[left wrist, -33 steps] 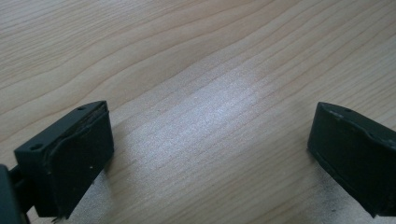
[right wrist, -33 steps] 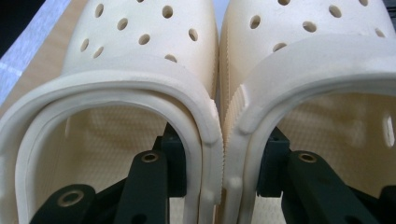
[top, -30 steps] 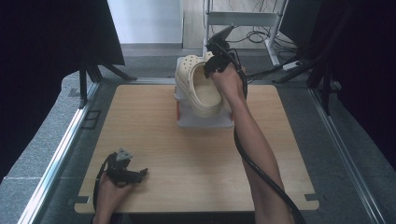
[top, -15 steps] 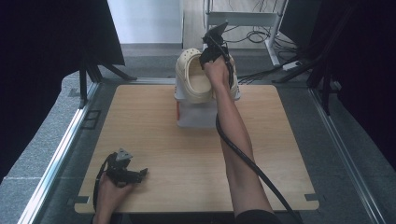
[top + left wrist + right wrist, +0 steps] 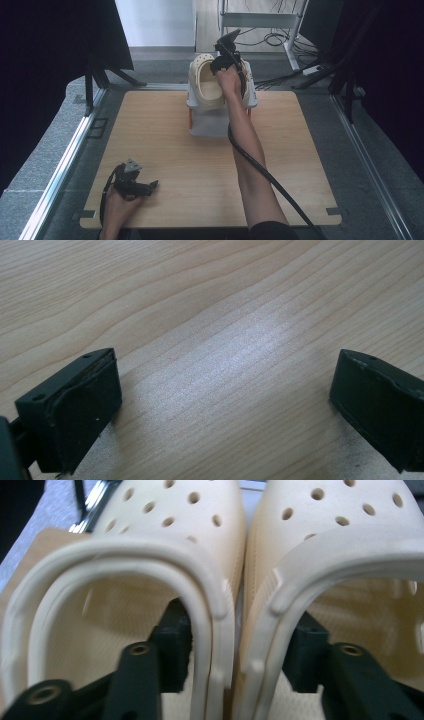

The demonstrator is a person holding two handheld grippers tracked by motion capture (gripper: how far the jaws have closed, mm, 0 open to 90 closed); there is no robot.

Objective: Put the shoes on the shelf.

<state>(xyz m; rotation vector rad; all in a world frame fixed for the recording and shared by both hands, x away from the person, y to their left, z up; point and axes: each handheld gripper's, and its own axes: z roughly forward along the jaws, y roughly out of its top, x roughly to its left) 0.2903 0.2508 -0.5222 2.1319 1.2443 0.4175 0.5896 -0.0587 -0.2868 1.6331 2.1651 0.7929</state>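
White rack (image 5: 200,125) at the worktop's (image 5: 150,135) far edge carries a pair of clogs (image 5: 207,85) on its top. Clogs cream, perforated toes, standing side by side, inner walls touching. Right claw (image 5: 235,645) has one jaw inside each clog; jaws have just been opening, and whether the pads press the walls I cannot tell. Since earlier, clogs lowered onto rack. Left claw (image 5: 225,405) released, near left corner.
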